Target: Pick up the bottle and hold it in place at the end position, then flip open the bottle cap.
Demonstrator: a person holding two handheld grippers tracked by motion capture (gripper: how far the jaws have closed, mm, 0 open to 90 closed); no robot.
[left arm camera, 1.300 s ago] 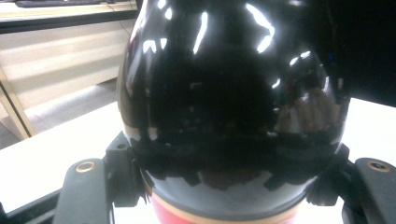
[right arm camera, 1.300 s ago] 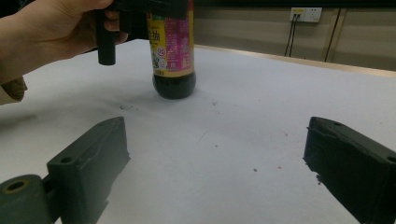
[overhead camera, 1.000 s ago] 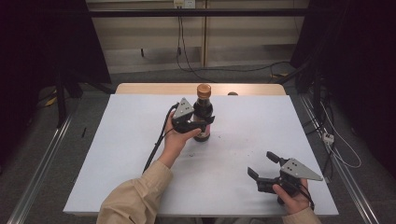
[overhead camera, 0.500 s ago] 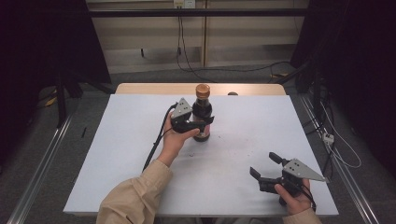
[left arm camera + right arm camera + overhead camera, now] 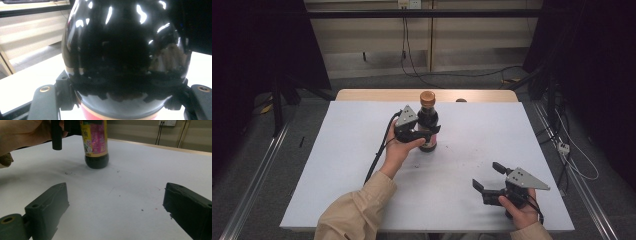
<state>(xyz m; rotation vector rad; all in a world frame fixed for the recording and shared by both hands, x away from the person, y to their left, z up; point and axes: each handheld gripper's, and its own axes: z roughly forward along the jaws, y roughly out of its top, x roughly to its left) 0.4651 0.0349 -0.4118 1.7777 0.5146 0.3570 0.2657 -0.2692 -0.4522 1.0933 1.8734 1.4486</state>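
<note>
The right gripper [image 5: 490,176] is held released, nothing between its jaws, low over the near worktop [image 5: 362,150]. Well ahead of it, toward its left, the bottle [image 5: 428,122] stands upright, long axis vertical, clamped by the left gripper [image 5: 429,134].

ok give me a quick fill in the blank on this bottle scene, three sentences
1. The left gripper is shut on the dark ____.
2. The bottle has an orange-brown cap and stands ____ on the white table.
3. The right gripper rests near the table's front edge with its jaws ____.

Missing words: bottle; upright; open
</note>
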